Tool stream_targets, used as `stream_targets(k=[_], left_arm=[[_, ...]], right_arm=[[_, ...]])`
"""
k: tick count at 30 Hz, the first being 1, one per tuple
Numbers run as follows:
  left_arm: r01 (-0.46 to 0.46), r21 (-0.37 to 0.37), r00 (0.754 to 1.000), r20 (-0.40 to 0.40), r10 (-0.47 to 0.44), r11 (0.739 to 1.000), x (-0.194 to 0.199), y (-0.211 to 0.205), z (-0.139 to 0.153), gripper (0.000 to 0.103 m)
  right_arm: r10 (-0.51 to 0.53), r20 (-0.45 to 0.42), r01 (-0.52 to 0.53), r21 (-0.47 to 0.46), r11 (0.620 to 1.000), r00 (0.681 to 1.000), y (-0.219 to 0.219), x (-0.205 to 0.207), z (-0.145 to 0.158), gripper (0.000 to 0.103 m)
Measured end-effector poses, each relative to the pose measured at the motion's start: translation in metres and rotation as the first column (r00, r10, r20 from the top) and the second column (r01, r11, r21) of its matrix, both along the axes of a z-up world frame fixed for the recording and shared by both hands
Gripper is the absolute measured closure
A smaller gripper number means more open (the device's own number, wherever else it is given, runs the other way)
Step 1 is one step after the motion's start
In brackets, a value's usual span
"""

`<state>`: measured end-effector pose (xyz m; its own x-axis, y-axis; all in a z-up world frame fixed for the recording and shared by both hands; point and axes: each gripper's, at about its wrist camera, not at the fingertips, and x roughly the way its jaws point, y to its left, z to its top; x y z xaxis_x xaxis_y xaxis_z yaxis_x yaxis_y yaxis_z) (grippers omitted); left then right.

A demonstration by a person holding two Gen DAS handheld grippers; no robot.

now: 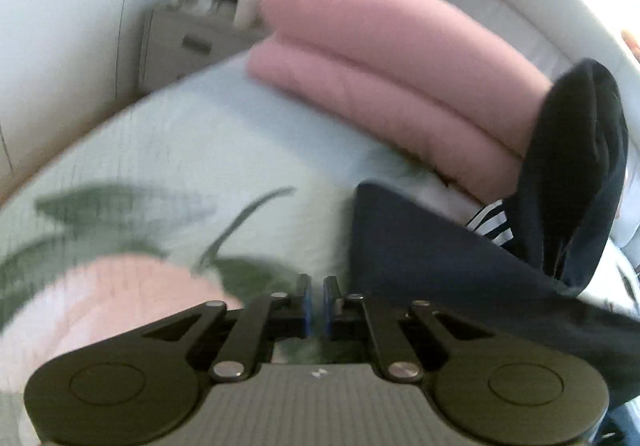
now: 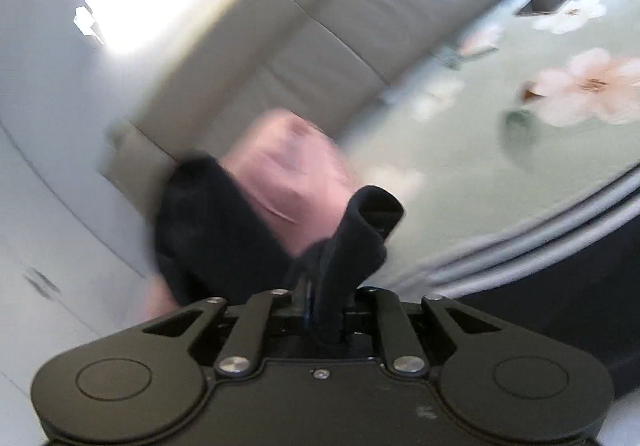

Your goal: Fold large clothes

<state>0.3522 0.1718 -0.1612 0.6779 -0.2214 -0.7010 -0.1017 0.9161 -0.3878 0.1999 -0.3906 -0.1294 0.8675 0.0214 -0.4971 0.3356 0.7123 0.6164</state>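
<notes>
The dark navy garment lies on the bed at the lower right of the left wrist view, one flat panel spread on the floral bedspread and another part lifted into a standing loop at the right edge, a striped white trim showing beneath. In the right wrist view the right tongs are clamped on a bunched fold of it at lower centre, the cloth rising above the jaws. The left tongs are drawn together on nothing, just left of the flat panel's edge. This looks like a fold in mid-carry; next, the lifted part needs laying squarely over the flat one. Behind, a folded pink quilt rests against the padded headboard. Motion blur smears the right view, and the garment's type and full outline stay unclear.
</notes>
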Motion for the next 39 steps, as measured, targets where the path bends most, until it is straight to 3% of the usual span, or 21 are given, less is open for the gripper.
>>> stream_targets(k=[1,2,3,4,6,9,10,12,15,16,20,22,24,29,32,39], left_arm=[[0.001,-0.020,1.000,-0.001,-0.001,1.000,-0.004,0.004,0.001,0.087],[0.016,-0.021,1.000,0.003,-0.016,1.000,-0.008,0.005,0.005,0.082],[0.037,-0.023,0.999,0.003,-0.037,0.999,-0.010,0.004,0.010,0.065],[0.068,-0.035,0.998,-0.002,-0.068,0.997,-0.013,0.000,0.015,0.043],[0.137,-0.074,0.991,0.000,-0.137,0.988,-0.017,-0.010,0.025,0.027],[0.196,-0.045,0.979,-0.051,-0.198,0.980,-0.014,-0.033,0.032,0.015],[0.202,0.000,0.973,-0.112,-0.201,0.979,-0.010,-0.044,0.028,0.012],[0.190,0.095,0.946,-0.284,-0.156,0.977,0.003,-0.056,0.013,0.016],[0.191,0.130,0.955,-0.254,-0.154,0.973,-0.005,-0.062,0.011,0.011],[0.196,0.151,0.955,-0.255,-0.153,0.969,-0.007,-0.064,0.009,0.011],[0.219,0.245,0.945,-0.293,-0.143,0.945,-0.012,-0.076,0.011,0.006],[0.196,0.238,0.941,-0.318,-0.115,0.951,-0.013,-0.076,0.011,0.005],[0.168,0.216,0.937,-0.338,-0.087,0.962,-0.016,-0.071,0.013,0.005],[0.090,0.144,0.928,-0.371,-0.030,0.986,-0.031,-0.064,0.022,0.008],[0.097,0.155,0.936,-0.350,-0.037,0.983,-0.040,-0.079,0.035,0.008],[0.139,0.228,0.934,-0.354,-0.051,0.964,-0.038,-0.133,0.044,0.007]], right_arm=[[-0.027,-0.165,0.015,-0.077,0.997,0.986,-0.003,0.009,-0.015,0.022],[-0.078,-0.317,0.027,-0.160,0.987,0.945,-0.006,0.012,-0.027,0.019],[-0.109,-0.384,0.029,-0.208,0.978,0.917,-0.009,0.009,-0.034,0.021],[-0.098,-0.350,0.024,-0.210,0.977,0.932,-0.011,0.000,-0.034,0.019],[-0.142,-0.290,0.084,-0.203,0.976,0.946,-0.011,-0.019,-0.023,0.015],[-0.148,-0.237,0.076,-0.287,0.955,0.960,0.002,-0.025,0.002,0.013],[-0.136,-0.224,0.059,-0.321,0.945,0.965,0.009,-0.027,0.006,0.010],[-0.083,-0.246,-0.037,-0.447,0.894,0.966,0.035,-0.016,0.016,0.007],[-0.003,-0.303,-0.190,-0.609,0.770,0.953,0.080,0.013,0.021,0.007],[0.032,-0.317,-0.230,-0.613,0.756,0.948,0.091,0.018,0.017,0.006],[0.225,-0.436,-0.426,-0.445,0.788,0.871,0.104,0.033,-0.015,0.006],[0.212,-0.508,-0.446,-0.399,0.801,0.835,0.091,0.036,-0.037,0.006],[0.264,-0.423,-0.426,-0.354,0.833,0.867,0.068,0.021,-0.037,0.006],[0.235,-0.410,-0.338,-0.198,0.920,0.881,0.024,0.007,-0.024,0.007],[0.230,-0.384,-0.308,-0.153,0.939,0.894,0.003,-0.008,-0.013,0.006],[0.277,-0.357,-0.261,0.094,0.961,0.892,-0.038,-0.033,-0.014,0.006]])
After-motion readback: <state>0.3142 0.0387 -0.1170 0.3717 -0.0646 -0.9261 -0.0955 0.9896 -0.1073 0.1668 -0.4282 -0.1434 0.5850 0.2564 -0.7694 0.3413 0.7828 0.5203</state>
